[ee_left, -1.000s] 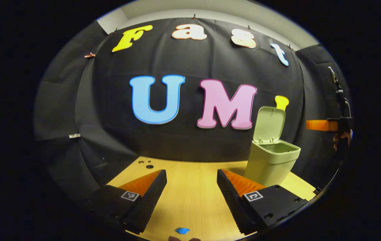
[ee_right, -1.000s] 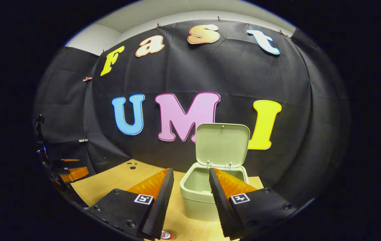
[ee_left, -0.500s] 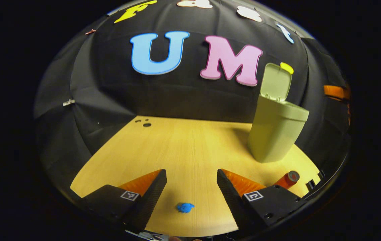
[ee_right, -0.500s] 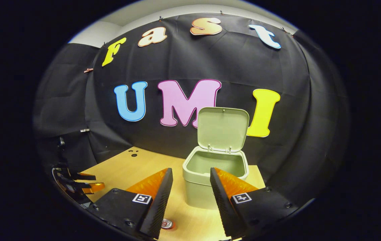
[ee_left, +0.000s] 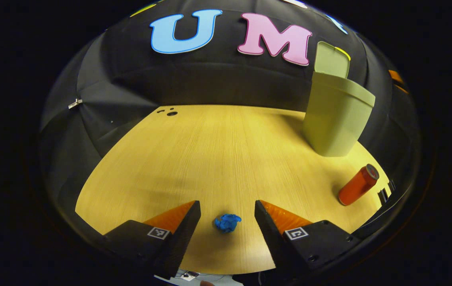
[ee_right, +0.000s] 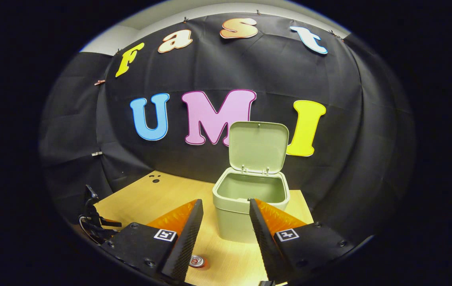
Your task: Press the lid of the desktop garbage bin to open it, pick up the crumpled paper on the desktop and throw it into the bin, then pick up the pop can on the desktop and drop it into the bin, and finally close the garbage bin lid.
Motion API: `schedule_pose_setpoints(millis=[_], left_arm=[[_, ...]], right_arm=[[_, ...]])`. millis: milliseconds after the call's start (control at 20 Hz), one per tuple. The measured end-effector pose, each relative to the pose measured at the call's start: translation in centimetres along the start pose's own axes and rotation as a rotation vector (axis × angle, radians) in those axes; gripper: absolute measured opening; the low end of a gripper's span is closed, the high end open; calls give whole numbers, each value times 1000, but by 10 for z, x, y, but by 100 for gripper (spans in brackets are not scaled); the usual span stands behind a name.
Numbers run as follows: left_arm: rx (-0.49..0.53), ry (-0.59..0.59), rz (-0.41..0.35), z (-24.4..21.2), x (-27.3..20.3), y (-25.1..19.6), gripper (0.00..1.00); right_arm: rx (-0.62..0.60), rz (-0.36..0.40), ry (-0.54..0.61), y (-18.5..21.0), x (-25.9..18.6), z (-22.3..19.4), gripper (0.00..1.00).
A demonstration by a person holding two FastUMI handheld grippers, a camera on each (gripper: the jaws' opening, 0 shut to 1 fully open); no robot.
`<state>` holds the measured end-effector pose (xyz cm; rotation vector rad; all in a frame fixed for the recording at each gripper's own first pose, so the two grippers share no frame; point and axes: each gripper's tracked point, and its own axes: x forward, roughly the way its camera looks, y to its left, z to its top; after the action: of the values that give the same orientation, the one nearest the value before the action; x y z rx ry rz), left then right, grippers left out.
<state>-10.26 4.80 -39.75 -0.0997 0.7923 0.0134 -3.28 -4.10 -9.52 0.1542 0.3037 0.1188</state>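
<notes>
The left tongs (ee_left: 227, 208) stand wide apart with nothing held, their 2 fingers flanking the blue crumpled paper (ee_left: 227, 222), which lies on the wooden surface (ee_left: 210, 151) near its front edge, touching neither finger. The right tongs (ee_right: 223, 206) are also spread wide and empty, raised in front of the green bin (ee_right: 250, 202), whose lid (ee_right: 258, 146) stands upright. The orange pop can (ee_left: 358, 185) lies on its side near the surface's right edge, in front of the bin.
</notes>
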Motion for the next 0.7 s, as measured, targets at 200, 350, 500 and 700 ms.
schedule_pose_setpoints(millis=[200, 350, 500, 700], left_arm=[[0, 79, -14, -23, 15, -2, 83], [11, 114, -8, -34, 21, -2, 80], [27, 135, 2, -40, 28, 1, 76], [41, 160, 9, -44, 35, -4, 72]], right_arm=[[3, -16, 8, -4, -2, -1, 75], [2, -33, 1, -8, -6, 1, 75], [-4, -39, 5, -8, -7, -2, 75], [-11, -38, 11, -4, -9, -5, 75]])
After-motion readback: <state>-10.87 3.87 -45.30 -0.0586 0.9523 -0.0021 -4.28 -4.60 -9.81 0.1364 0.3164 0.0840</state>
